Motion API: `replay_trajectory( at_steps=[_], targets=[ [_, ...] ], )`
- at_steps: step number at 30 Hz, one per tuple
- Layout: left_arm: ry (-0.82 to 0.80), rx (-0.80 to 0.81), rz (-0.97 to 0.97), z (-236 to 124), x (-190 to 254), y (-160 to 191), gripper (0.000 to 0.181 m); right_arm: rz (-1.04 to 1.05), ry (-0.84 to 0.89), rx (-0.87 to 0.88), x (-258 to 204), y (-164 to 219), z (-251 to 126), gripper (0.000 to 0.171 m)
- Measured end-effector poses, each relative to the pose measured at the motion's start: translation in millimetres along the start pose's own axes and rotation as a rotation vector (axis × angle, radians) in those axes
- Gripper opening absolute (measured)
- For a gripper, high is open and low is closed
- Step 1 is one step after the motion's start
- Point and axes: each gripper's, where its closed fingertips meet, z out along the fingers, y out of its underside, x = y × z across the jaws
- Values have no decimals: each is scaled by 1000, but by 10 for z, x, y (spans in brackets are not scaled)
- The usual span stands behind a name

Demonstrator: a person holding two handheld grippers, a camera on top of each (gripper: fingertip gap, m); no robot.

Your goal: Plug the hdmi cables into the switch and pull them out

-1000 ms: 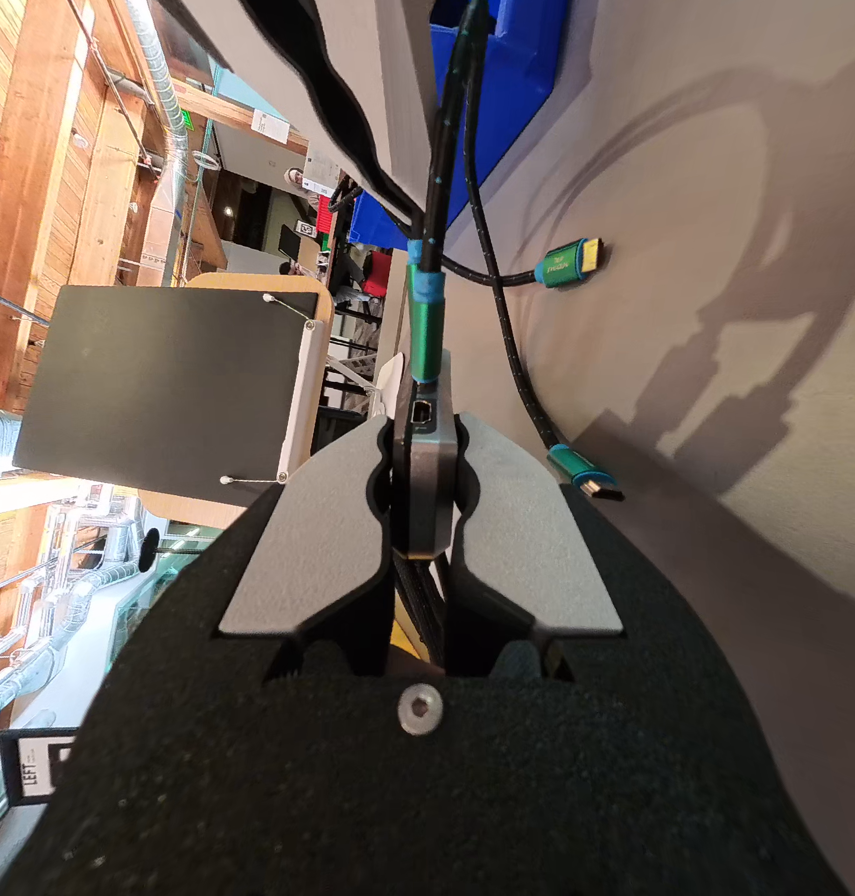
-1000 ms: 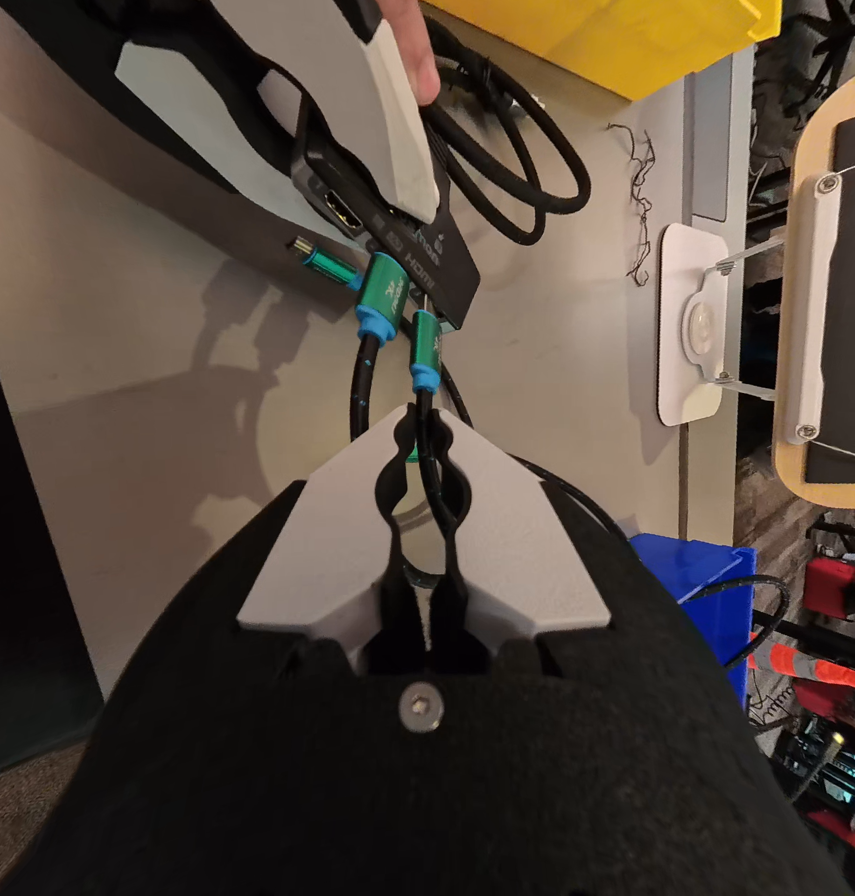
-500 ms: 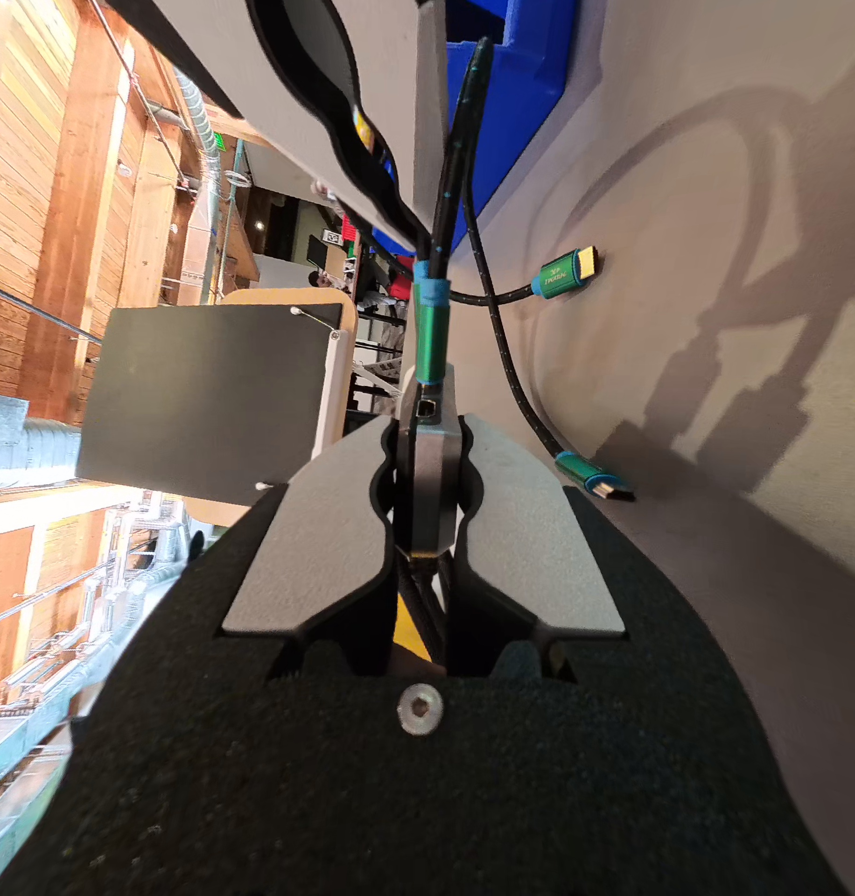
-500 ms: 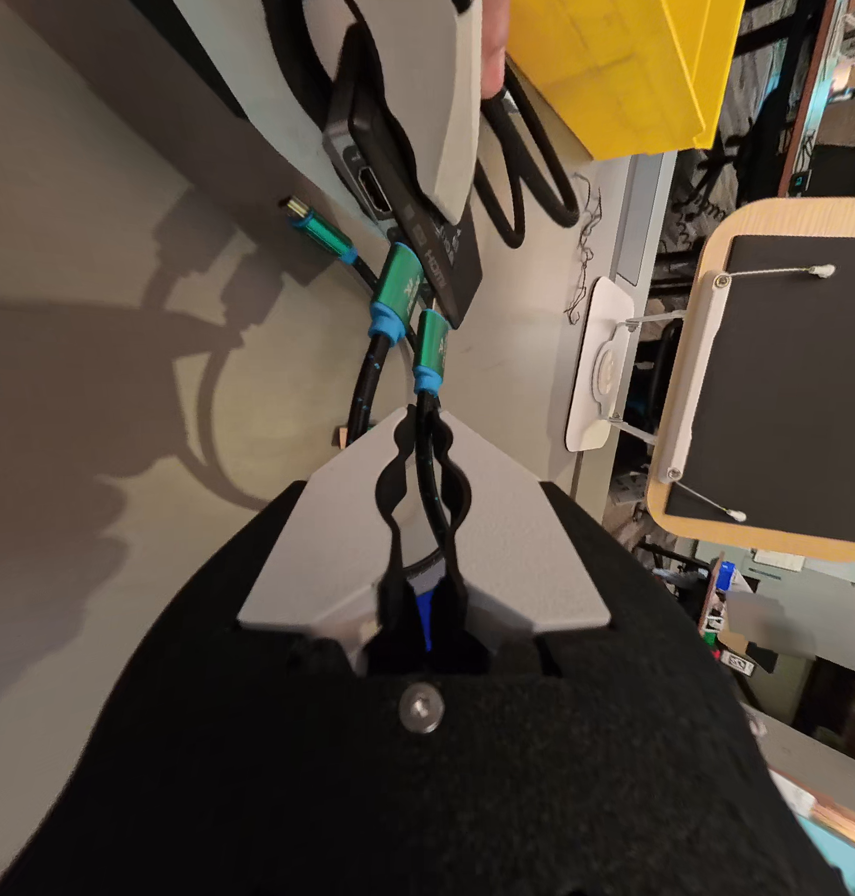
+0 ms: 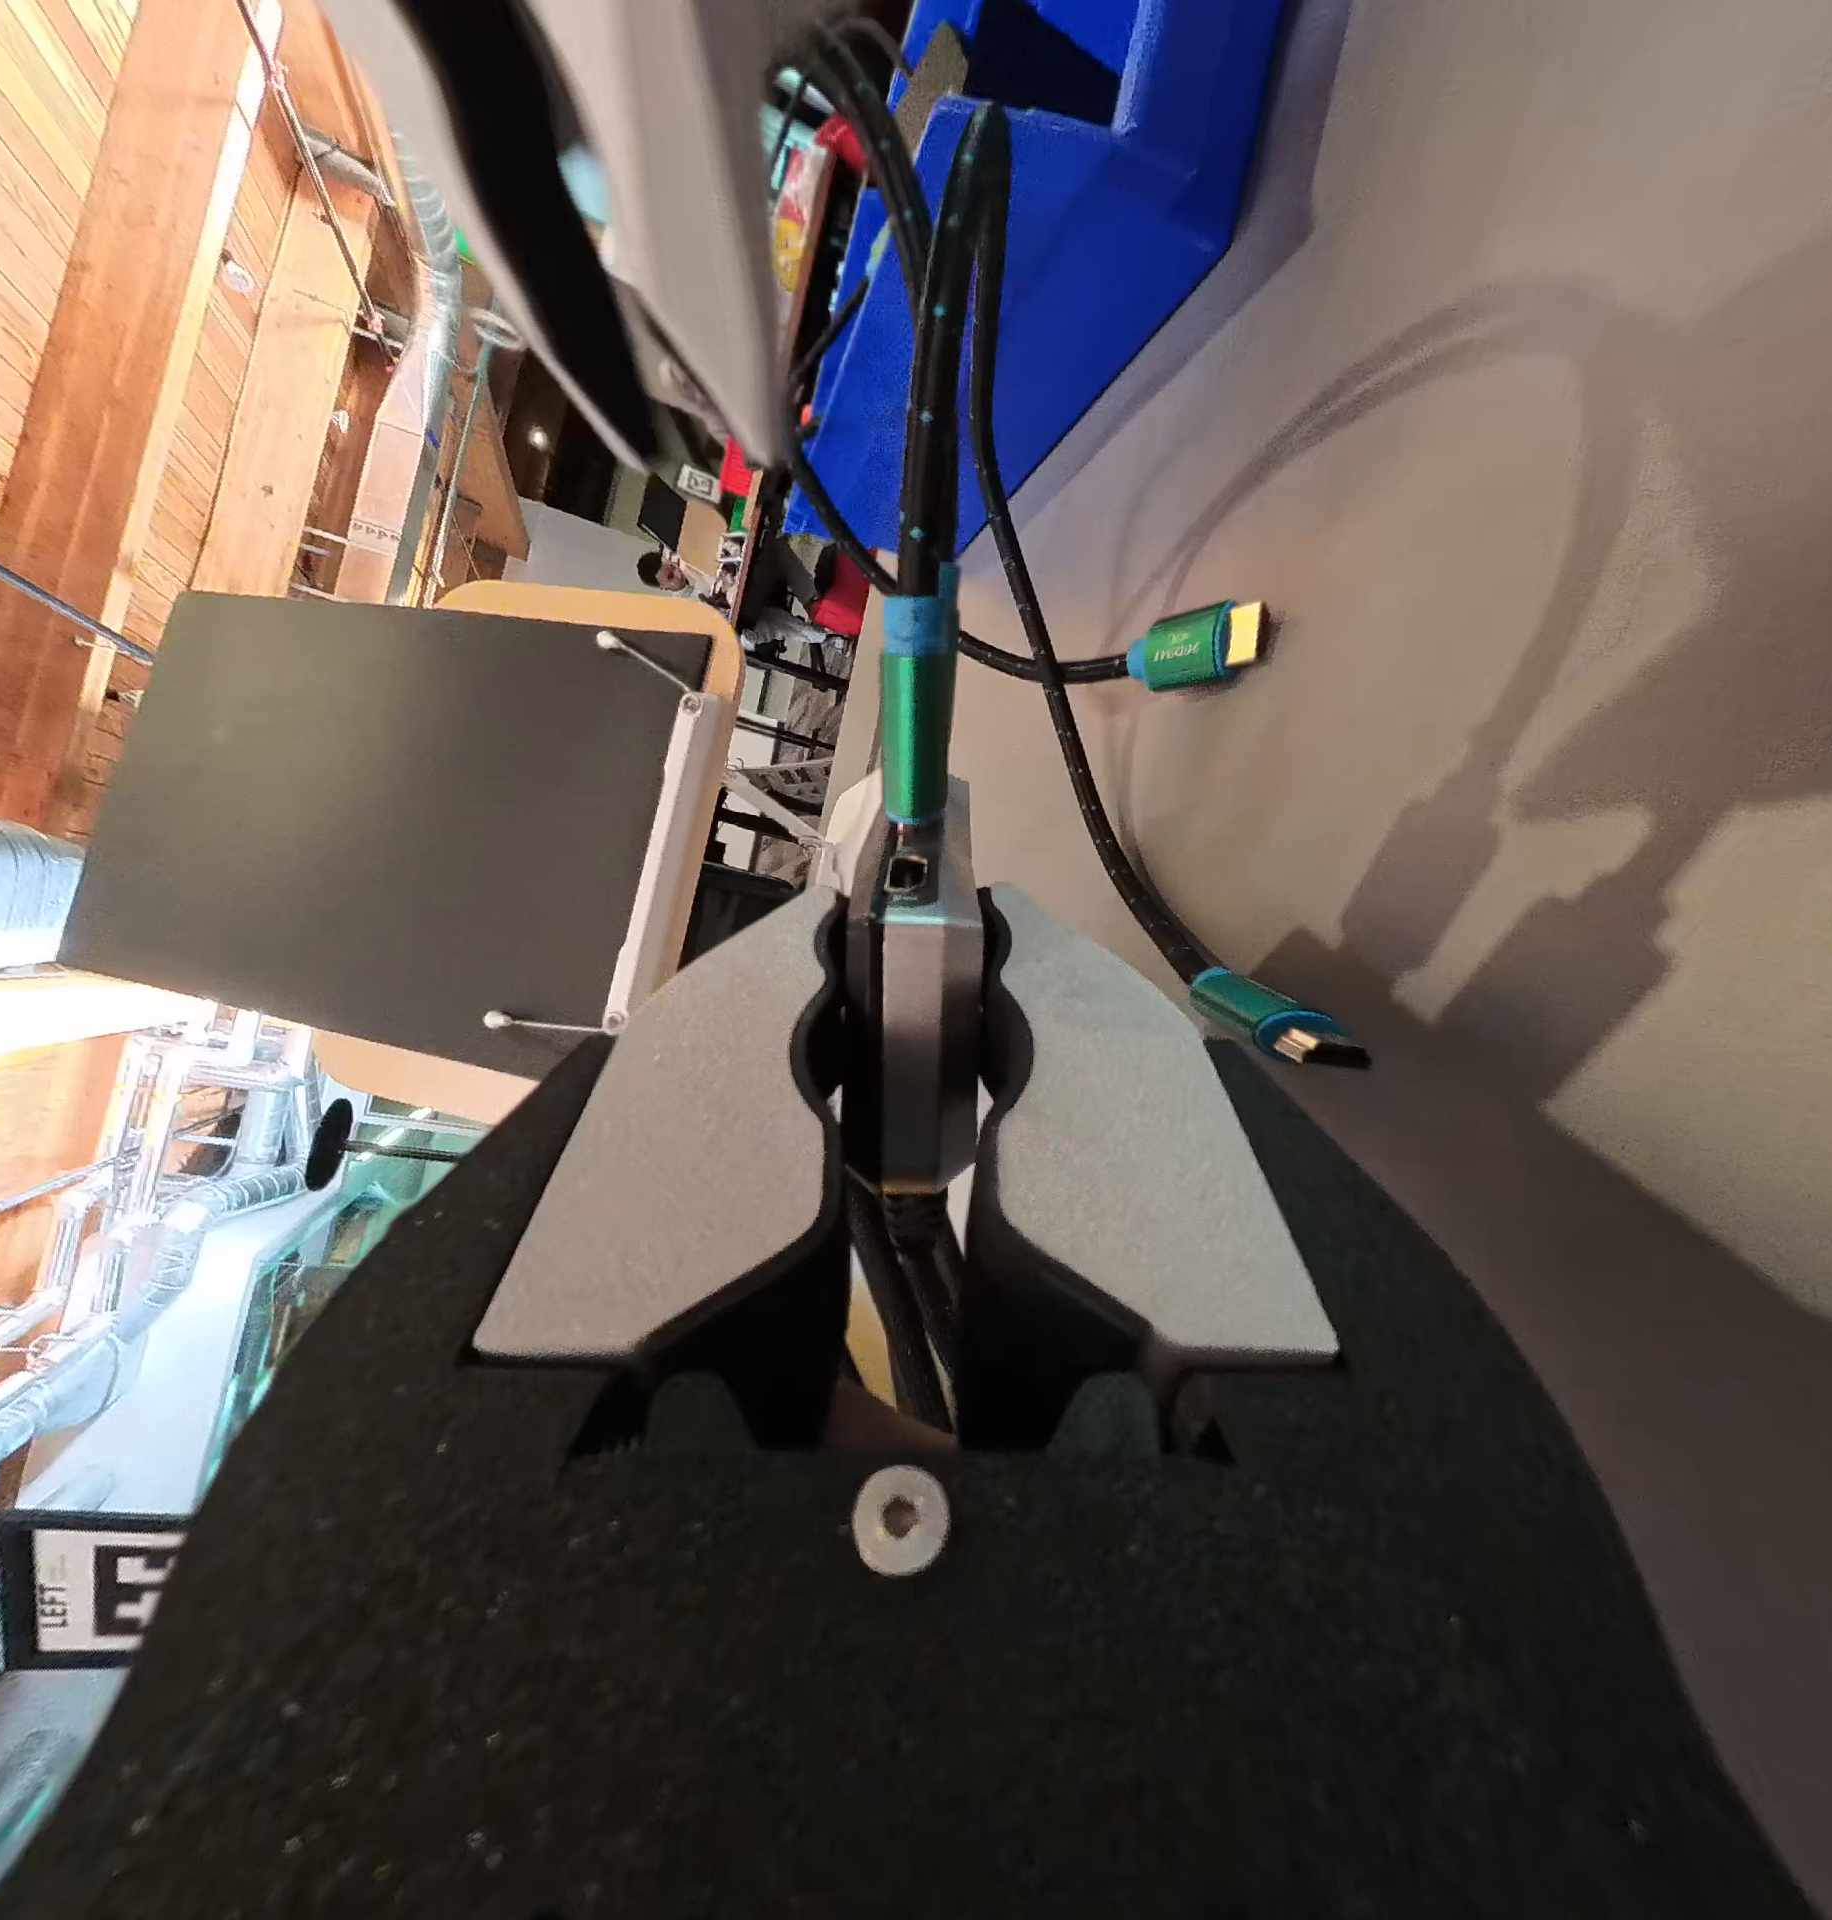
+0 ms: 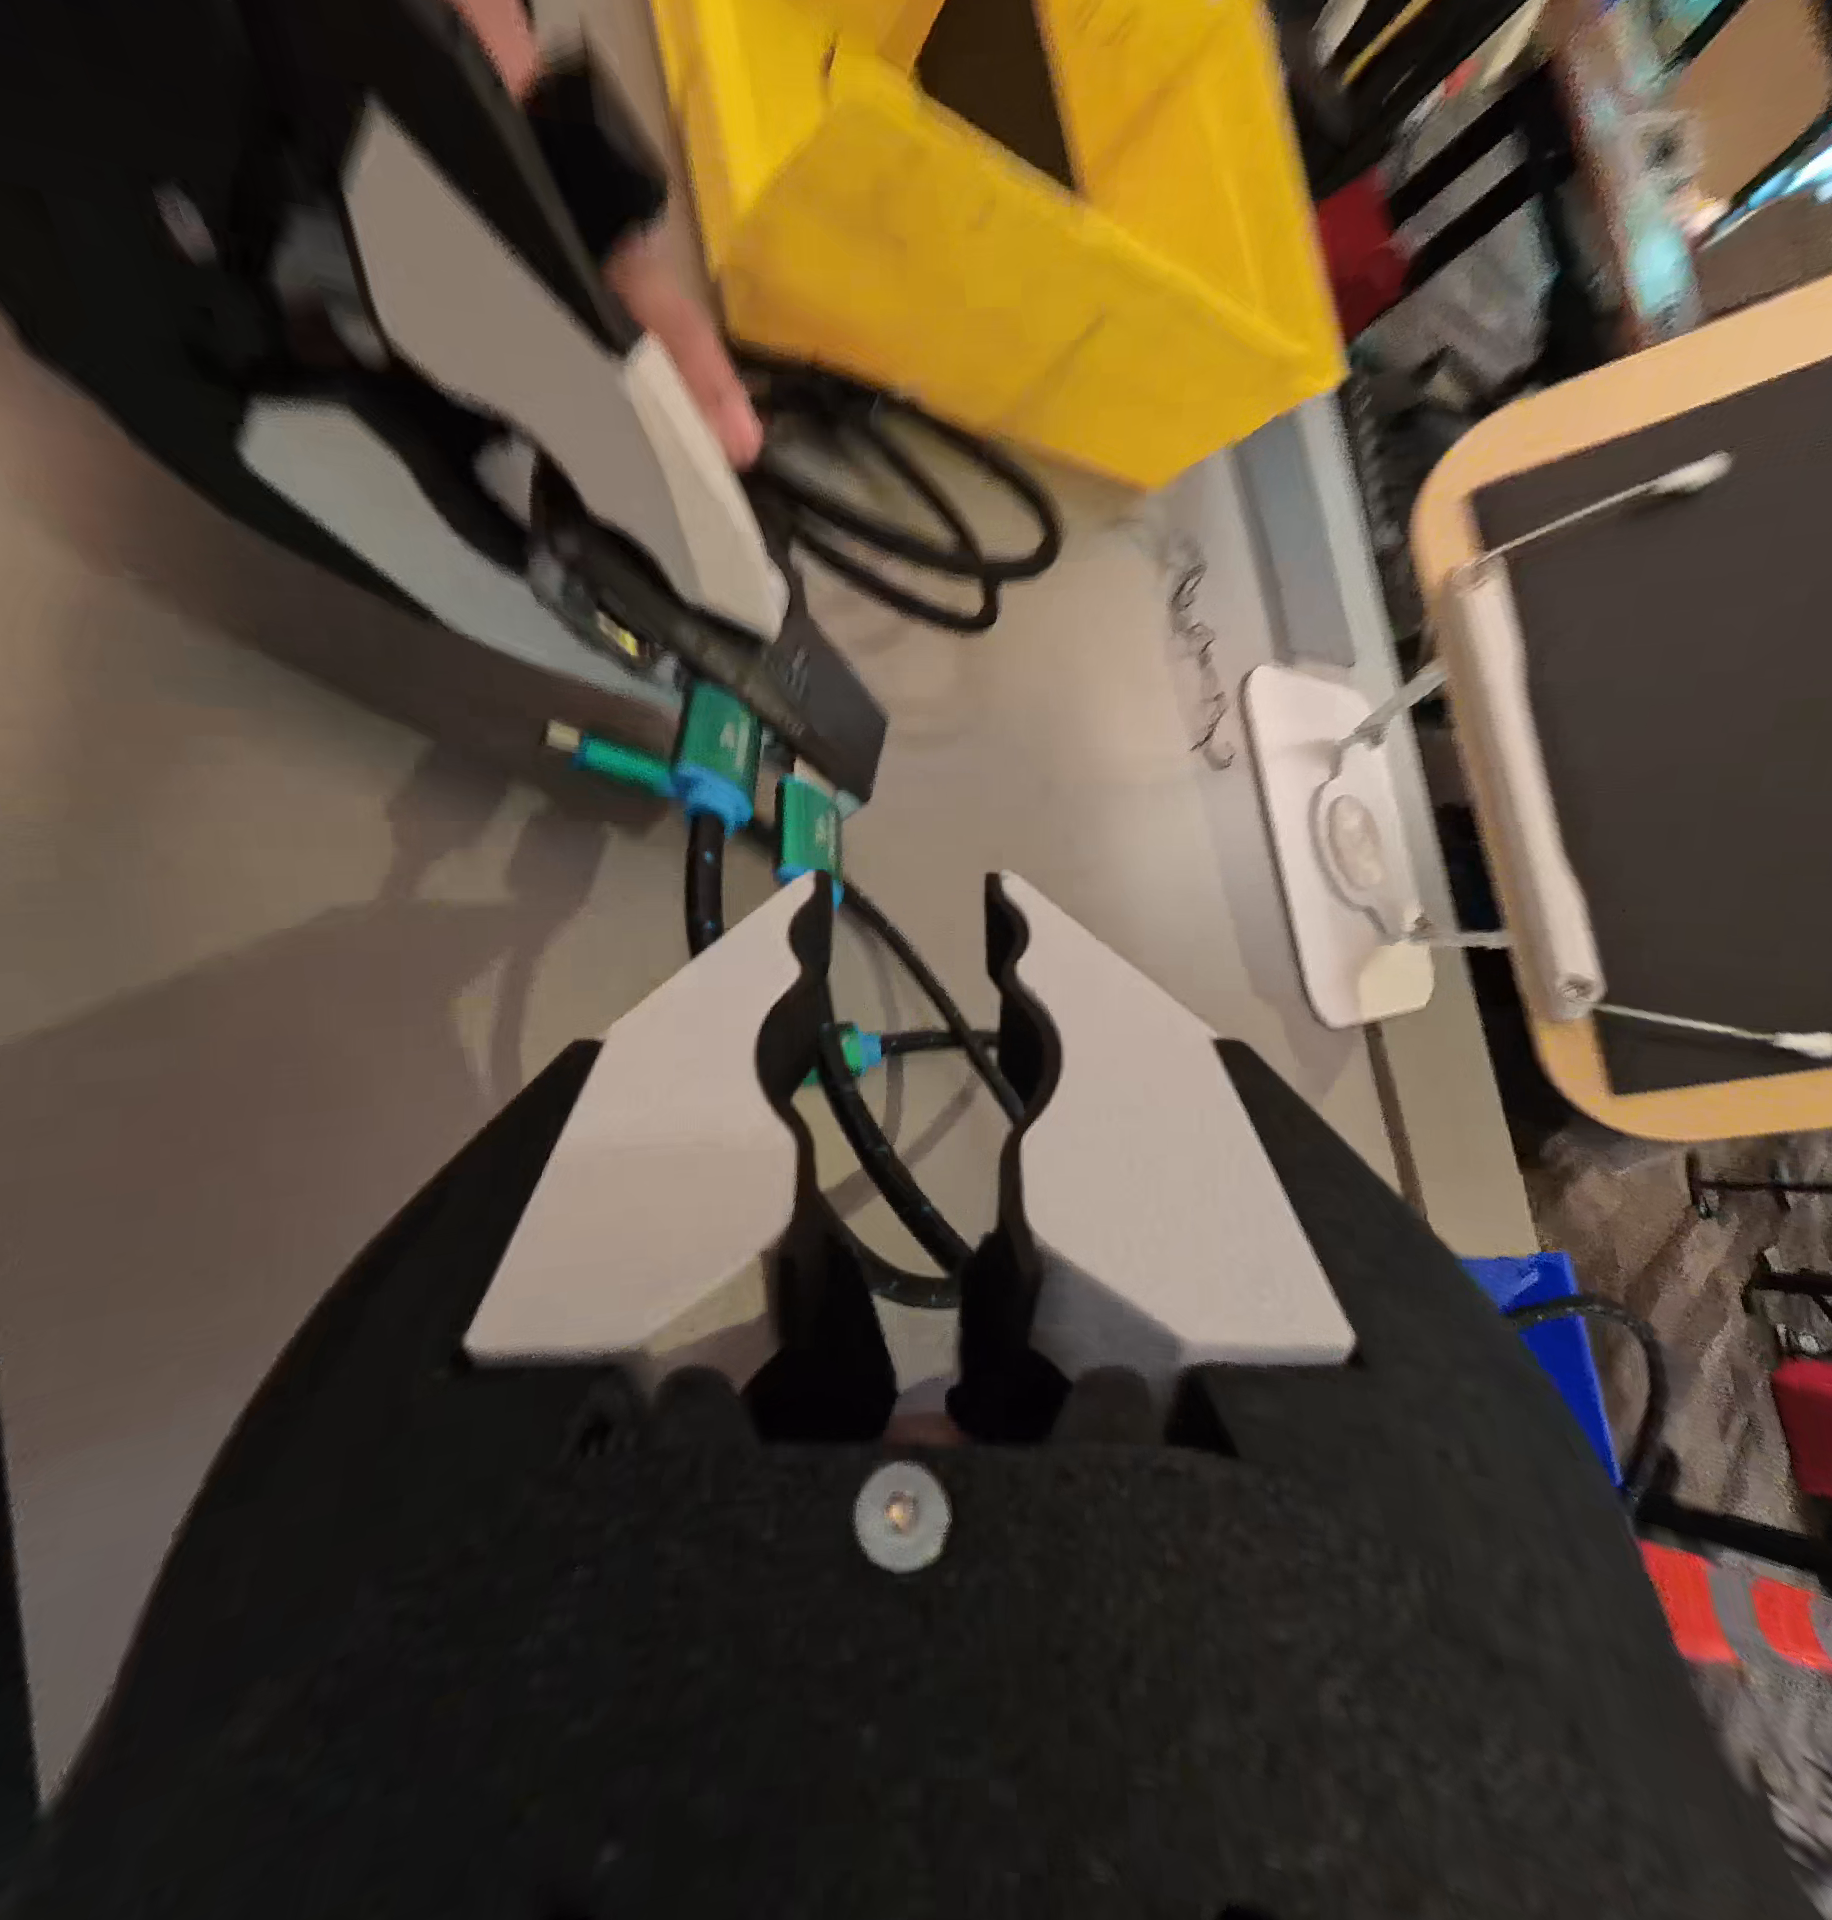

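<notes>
- Firmly, the switch [image 5: 917, 1039] is clamped edge-on in the left tool [image 5: 912, 935], with a green plug [image 5: 914, 727] seated in its far end.
- Ahead of the right tool [image 6: 907, 883], whose fingers are held apart, two plugged-in cables [image 6: 706, 883] are seen.
- Right of the left tool, two loose plugs [image 5: 1198, 649] are left on the bench [image 5: 1514, 727].

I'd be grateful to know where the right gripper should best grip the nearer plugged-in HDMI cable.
Probably on the green metal plug shell, not the braided cord. The open right gripper should come in along the cable's line from behind the plug, closing on its flat faces; the switch sits clamped in the left gripper.
</notes>
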Motion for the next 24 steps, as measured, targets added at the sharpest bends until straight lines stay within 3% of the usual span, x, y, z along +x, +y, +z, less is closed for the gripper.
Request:
replay_trajectory(
  at_steps=[4,8,11,13,17,20,24],
  targets=[
    [-7,-12,-62,8,-45,60,21,142,45,247,35,-339,-375,27],
    [-14,-21,-158,9,-120,119,21,420,-181,419,-429,-266,-461,27],
    [-21,-7,-215,-2,-175,110,21,693,-89,350,-464,204,-36,29],
    [-29,10,-241,-13,-214,83,21,863,-35,448,-340,212,96,30],
    [-13,19,-252,-1,-202,63,21,865,103,476,-64,222,323,31],
    [-13,2,-253,2,-193,95,21,869,-125,392,-309,242,442,31],
    [-26,-12,-344,-9,-264,190,21,888,-91,298,-346,513,402,34]
  ],
)
